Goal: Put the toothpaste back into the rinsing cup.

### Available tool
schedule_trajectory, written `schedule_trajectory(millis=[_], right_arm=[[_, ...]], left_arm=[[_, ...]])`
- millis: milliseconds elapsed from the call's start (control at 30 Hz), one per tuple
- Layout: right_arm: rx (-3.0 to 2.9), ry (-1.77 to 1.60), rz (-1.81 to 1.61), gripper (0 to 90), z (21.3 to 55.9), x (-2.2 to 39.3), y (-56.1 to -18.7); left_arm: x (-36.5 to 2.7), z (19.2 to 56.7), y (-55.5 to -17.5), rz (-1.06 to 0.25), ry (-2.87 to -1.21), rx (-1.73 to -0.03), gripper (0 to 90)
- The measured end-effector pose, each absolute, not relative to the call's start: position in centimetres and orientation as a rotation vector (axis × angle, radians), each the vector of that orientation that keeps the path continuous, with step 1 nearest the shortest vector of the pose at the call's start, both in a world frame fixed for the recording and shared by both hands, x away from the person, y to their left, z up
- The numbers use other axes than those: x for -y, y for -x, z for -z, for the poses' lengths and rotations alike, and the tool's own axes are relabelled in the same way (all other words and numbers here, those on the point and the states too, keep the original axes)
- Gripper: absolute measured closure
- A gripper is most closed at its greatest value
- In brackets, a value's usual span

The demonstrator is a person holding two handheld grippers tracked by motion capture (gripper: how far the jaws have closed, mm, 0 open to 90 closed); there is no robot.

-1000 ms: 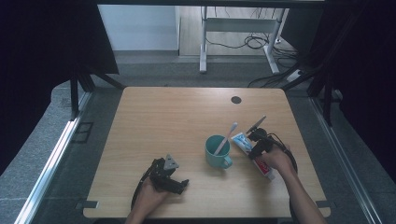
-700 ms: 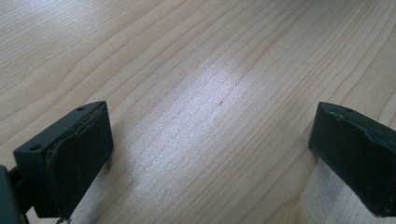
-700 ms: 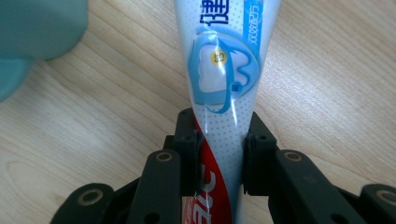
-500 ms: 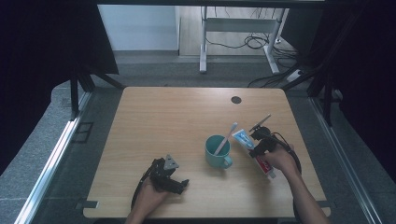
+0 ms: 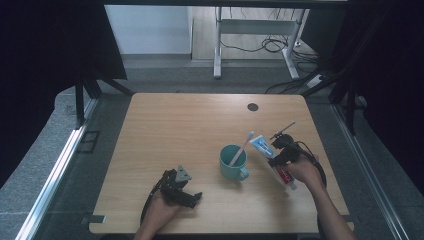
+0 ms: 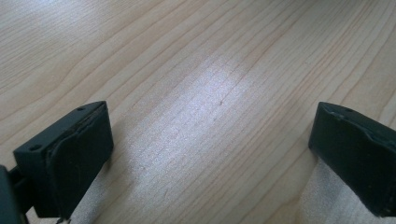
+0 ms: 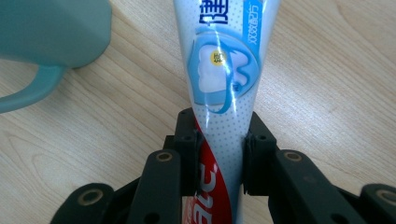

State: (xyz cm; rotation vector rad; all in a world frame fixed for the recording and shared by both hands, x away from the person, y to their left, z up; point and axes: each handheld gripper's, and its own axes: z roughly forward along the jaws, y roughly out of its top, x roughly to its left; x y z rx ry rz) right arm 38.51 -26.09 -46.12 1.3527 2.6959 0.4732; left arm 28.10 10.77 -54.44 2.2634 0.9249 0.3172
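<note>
Toothpaste tube (image 7: 223, 79), white and blue with a red band near its lower end, is clamped between the two black jaws of the right gripper (image 5: 281, 152), which squeeze it at its narrow part; in the high view the tube (image 5: 263, 148) slants up and away from that gripper toward a teal mug (image 5: 233, 161) just beside it. A white toothbrush (image 5: 241, 148) leans inside the mug, whose handle (image 7: 23, 93) shows at the left of the right gripper view. The left gripper (image 5: 181, 187) rests low near the person's edge of the table, well apart from the mug, its jaws spread wide over bare wood with nothing between them. The table (image 5: 170, 125) is pale wood with straight grain and a small dark round spot (image 5: 252, 107) near its far edge. Beyond it lie a grey floor, loose cables (image 5: 270, 45), white metal frame legs (image 5: 217, 50) and black curtains (image 5: 45, 50) at both sides.
</note>
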Motion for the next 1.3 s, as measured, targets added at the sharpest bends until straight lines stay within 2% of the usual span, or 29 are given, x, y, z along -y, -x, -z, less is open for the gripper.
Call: schedule_trajectory(millis=[1300], right_arm=[[-2.507,-1.259,-0.824,71.5,41.9,28.8,-35.1]], left_arm=[[-10.8,54.4,-28.1,-0.321,-2.263,-0.928,0.0]])
